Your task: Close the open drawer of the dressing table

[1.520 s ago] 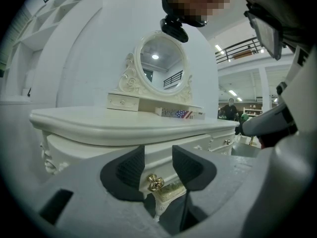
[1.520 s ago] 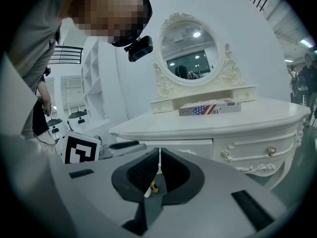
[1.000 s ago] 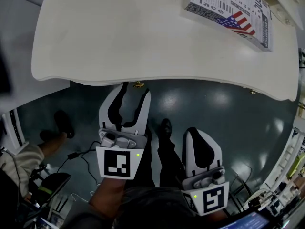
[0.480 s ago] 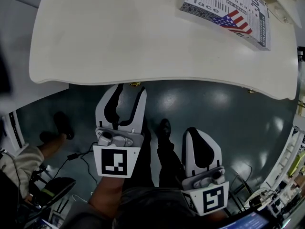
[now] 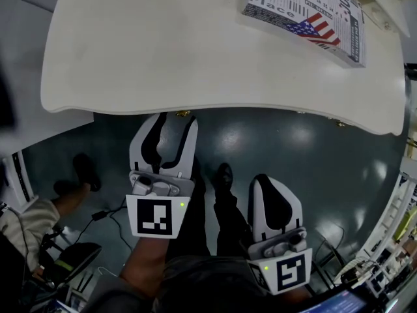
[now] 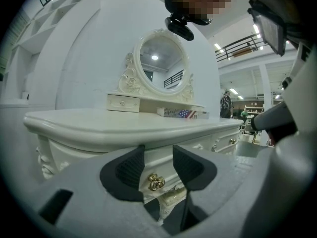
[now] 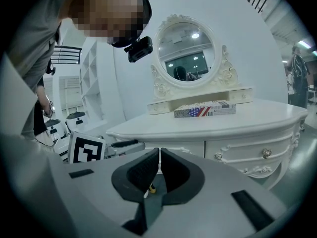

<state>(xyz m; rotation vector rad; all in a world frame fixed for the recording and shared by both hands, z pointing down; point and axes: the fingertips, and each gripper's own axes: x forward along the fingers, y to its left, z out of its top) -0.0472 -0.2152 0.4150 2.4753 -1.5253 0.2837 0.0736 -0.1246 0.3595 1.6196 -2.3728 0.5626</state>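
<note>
The white dressing table [image 5: 195,51] fills the top of the head view. Its left drawer front [image 6: 163,162] sits under the tabletop's overhang, and only the gold knob [image 5: 184,115] peeks past the edge. My left gripper [image 5: 174,119] is open right at that front edge. In the left gripper view its fingers [image 6: 130,167] stand either side of the gold knob [image 6: 156,181], not touching it. My right gripper [image 5: 264,180] hangs lower and to the right, shut on nothing, well back from the table. The right gripper [image 7: 159,153] faces the table's front.
A printed box with a flag pattern [image 5: 306,15] lies on the tabletop's far right. An oval mirror [image 6: 161,63] with small drawers stands at the back. Another gold knob [image 5: 339,124] shows further right. A dark floor with cables [image 5: 111,214] lies below.
My left gripper has edged forward and a little left, so its tips now reach the table's edge and the knob is half under the overhang. The right gripper has stayed put.
</note>
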